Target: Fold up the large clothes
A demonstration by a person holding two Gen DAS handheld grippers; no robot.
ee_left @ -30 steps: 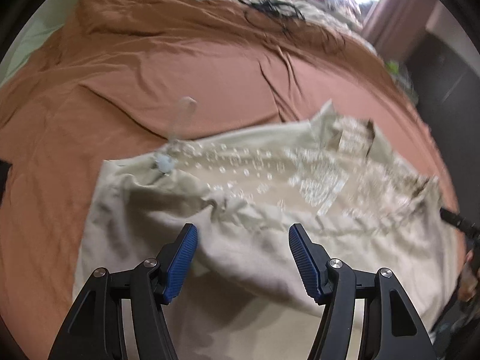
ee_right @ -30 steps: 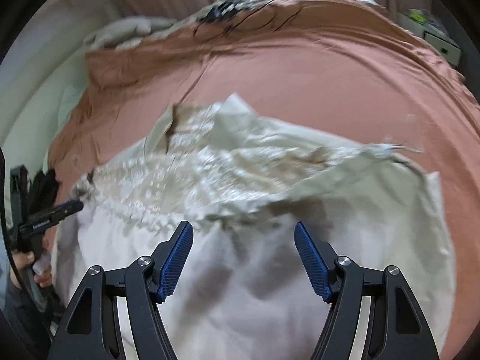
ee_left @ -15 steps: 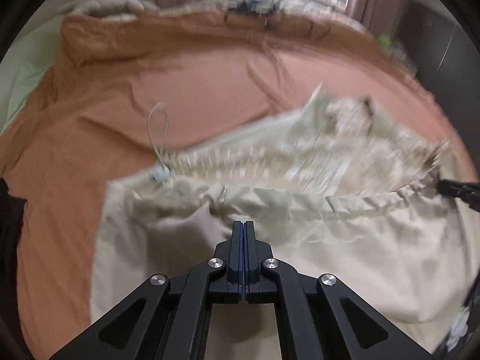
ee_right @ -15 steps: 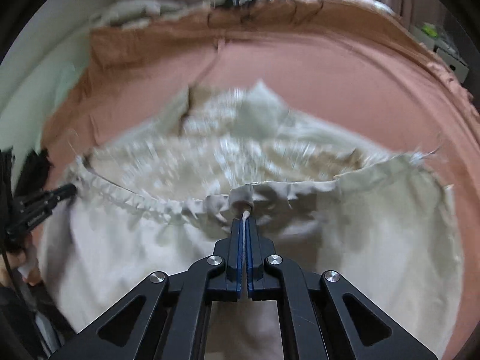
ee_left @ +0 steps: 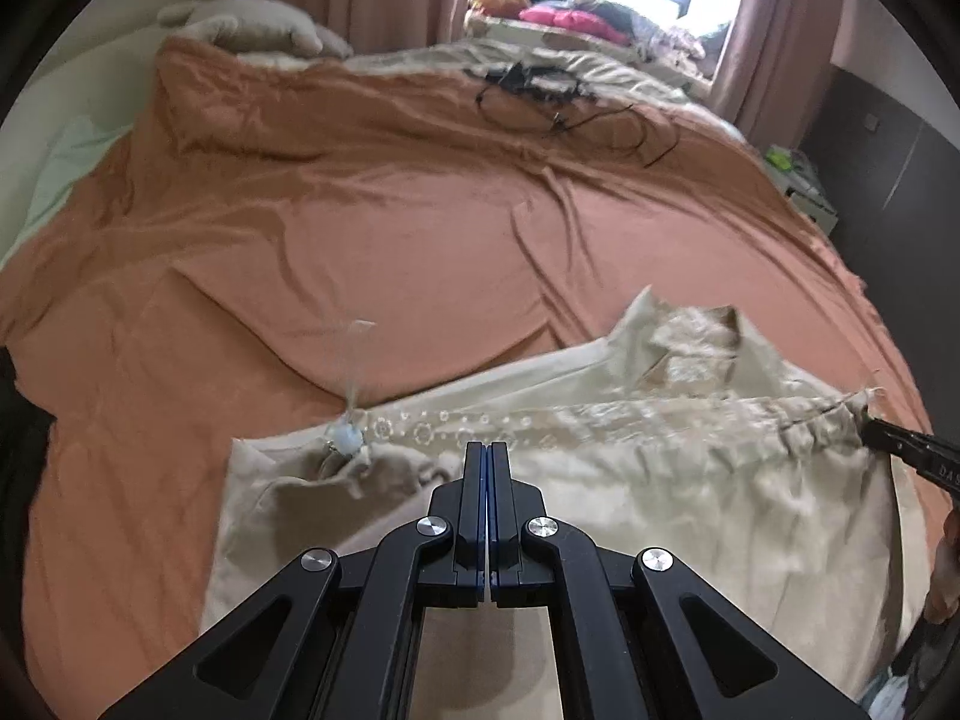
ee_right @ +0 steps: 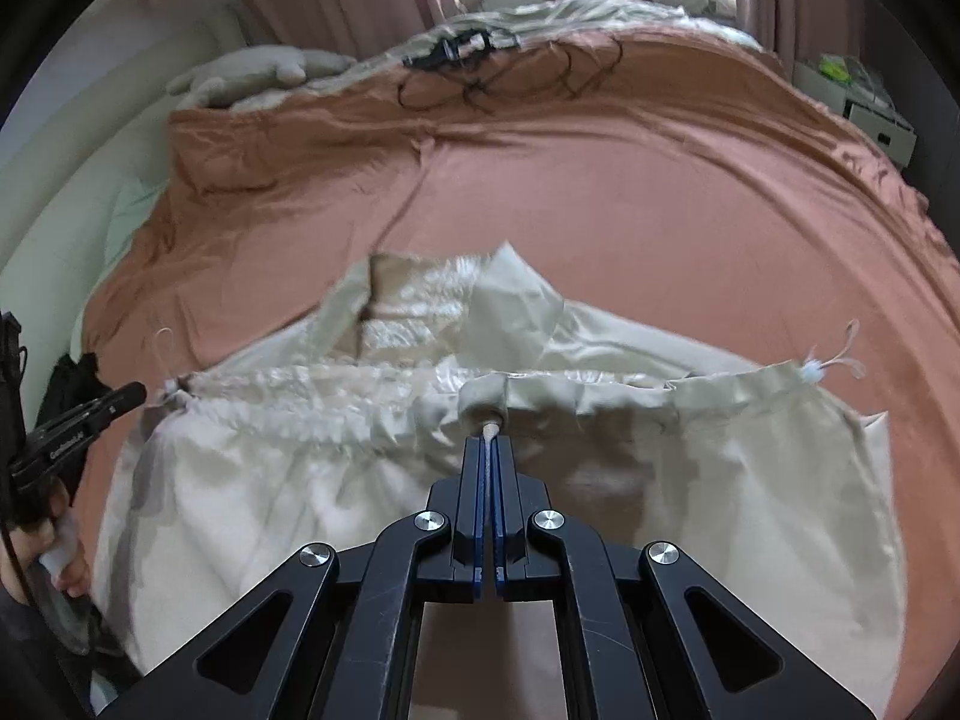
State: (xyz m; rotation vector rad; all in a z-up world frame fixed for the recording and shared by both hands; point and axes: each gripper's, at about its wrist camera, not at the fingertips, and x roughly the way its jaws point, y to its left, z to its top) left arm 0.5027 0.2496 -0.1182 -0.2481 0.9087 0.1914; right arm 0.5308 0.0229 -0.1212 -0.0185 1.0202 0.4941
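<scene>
Beige garment hem is pinched tight in both left gripper and right gripper, so lift evenly, carry it straight ahead toward the collar.

I can read almost nothing here. In my left wrist view, the right gripper at the frame's right edge bears pale letters, perhaps "DAS". In my right wrist view, the left gripper carries small white lettering, too blurred to read.
</scene>
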